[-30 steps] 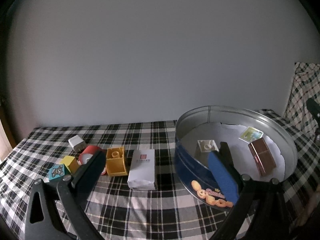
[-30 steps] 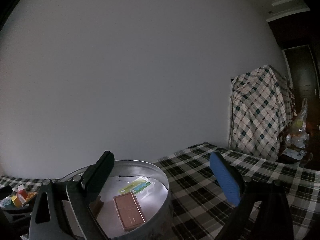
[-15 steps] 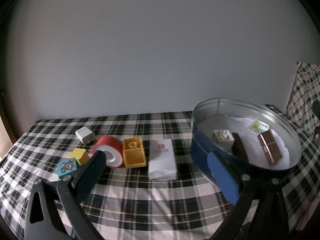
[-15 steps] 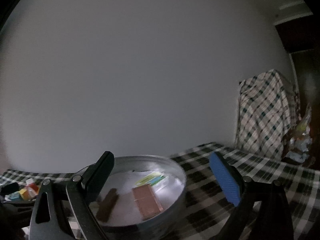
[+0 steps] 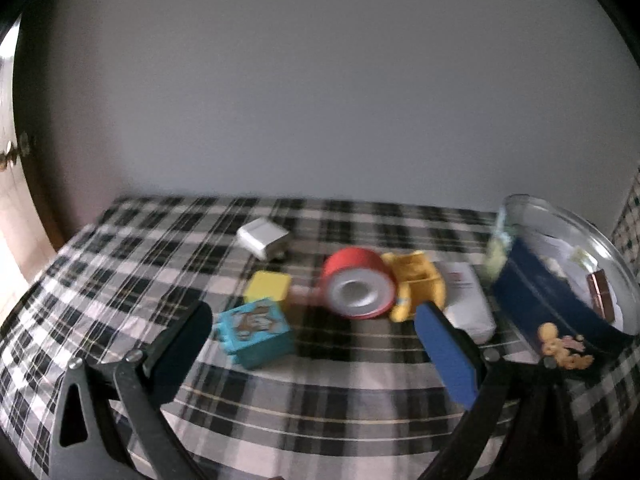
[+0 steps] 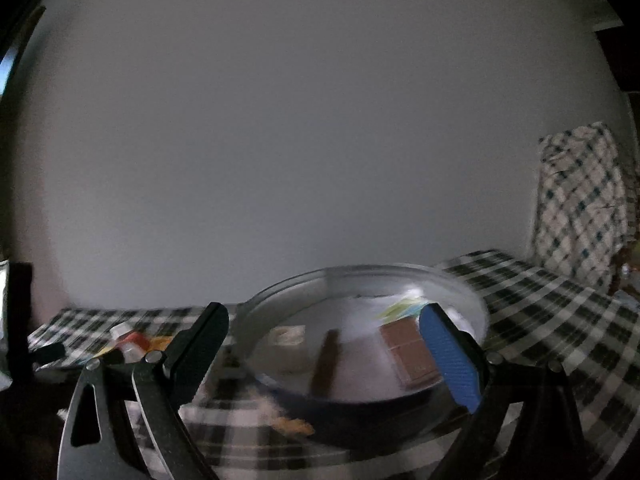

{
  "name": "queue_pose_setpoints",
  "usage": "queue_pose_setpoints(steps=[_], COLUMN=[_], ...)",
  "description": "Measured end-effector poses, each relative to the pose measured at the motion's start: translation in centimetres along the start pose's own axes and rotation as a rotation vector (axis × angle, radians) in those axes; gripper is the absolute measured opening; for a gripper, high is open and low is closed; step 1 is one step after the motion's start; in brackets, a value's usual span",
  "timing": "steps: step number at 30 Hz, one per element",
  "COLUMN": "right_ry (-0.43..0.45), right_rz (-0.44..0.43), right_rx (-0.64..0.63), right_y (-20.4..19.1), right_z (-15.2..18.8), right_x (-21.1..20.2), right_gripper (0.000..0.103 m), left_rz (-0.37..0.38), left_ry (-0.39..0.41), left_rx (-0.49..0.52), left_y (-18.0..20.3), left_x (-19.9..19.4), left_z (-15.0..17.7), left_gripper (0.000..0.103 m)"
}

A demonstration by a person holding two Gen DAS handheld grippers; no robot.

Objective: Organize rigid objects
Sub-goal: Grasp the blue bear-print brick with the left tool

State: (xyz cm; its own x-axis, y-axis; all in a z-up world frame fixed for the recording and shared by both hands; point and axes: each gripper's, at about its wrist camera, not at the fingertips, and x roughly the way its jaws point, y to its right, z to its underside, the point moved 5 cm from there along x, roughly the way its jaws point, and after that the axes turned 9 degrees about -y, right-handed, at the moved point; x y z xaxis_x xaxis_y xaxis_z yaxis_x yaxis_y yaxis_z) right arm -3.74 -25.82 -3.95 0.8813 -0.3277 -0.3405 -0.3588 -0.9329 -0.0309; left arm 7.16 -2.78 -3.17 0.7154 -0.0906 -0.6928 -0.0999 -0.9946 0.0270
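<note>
Two grippers hang wide open and empty over a black-and-white checked cloth [image 5: 320, 384] by a plain pale wall. Ahead of the left gripper [image 5: 312, 344] a red tape roll [image 5: 356, 284] lies on its side, core facing the fingers, between a teal block [image 5: 256, 332] and a yellow brick [image 5: 416, 284]. Ahead of the right gripper [image 6: 324, 352], a brown bar [image 6: 326, 364] in the tin [image 6: 360, 276] points away from it. Any lettering is too blurred to read.

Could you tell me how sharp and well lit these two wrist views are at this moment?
Left wrist view: fairly bright, motion-blurred, the red tape roll and teal block smeared. Right wrist view: much darker, the tin and its contents blurred; both bend at the fisheye edges.
</note>
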Motion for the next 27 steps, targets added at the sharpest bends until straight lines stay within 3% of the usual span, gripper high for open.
queue_pose_setpoints(steps=[4,8,12,13,15,18,20,21,27], right_ry=[-0.044,-0.094,-0.129,-0.137,-0.147,-0.189,-0.242,-0.273,-0.418], right_rz=[-0.053,-0.114,-0.15,-0.158,-0.168,-0.186,-0.205,-0.214,-0.259], right_rx=[-0.037,-0.065,-0.089,-0.093,-0.1,-0.098,-0.088,-0.081,-0.065], right_y=[-2.6,-4.6,-5.9,-6.1,-6.3,-6.4,-6.6,-6.6,-7.3], right_z=[0.8,1.5,2.0,2.1,2.2,2.4,2.9,3.1,4.7], right_x=[0.2,0.6,0.8,0.9,1.0,1.5,2.1,2.6,4.7], right_gripper=[0.098,0.098,0.098,0.098,0.098,0.098,0.098,0.098,0.098], left_rz=[0.032,0.076,0.112,0.121,0.127,0.149,0.16,0.157,0.178], left_ry=[-0.081,-0.171,-0.255,-0.26,-0.265,-0.27,-0.273,-0.273,-0.27], left_rx=[-0.059,-0.104,-0.117,-0.113,-0.09,-0.051,-0.026,-0.02,-0.018], left_y=[-2.5,-4.2,-4.8,-5.1,-5.5,-5.7,-5.8,-5.8,-6.0], left_x=[1.8,3.8,5.8,6.1,6.3,6.3,6.2,6.1,5.9], left_z=[0.1,0.5,0.6,0.5,0.3,0.5,0.6,0.5,0.7], left_gripper=[0.102,0.093,0.075,0.075,0.063,0.06,0.056,0.05,0.049])
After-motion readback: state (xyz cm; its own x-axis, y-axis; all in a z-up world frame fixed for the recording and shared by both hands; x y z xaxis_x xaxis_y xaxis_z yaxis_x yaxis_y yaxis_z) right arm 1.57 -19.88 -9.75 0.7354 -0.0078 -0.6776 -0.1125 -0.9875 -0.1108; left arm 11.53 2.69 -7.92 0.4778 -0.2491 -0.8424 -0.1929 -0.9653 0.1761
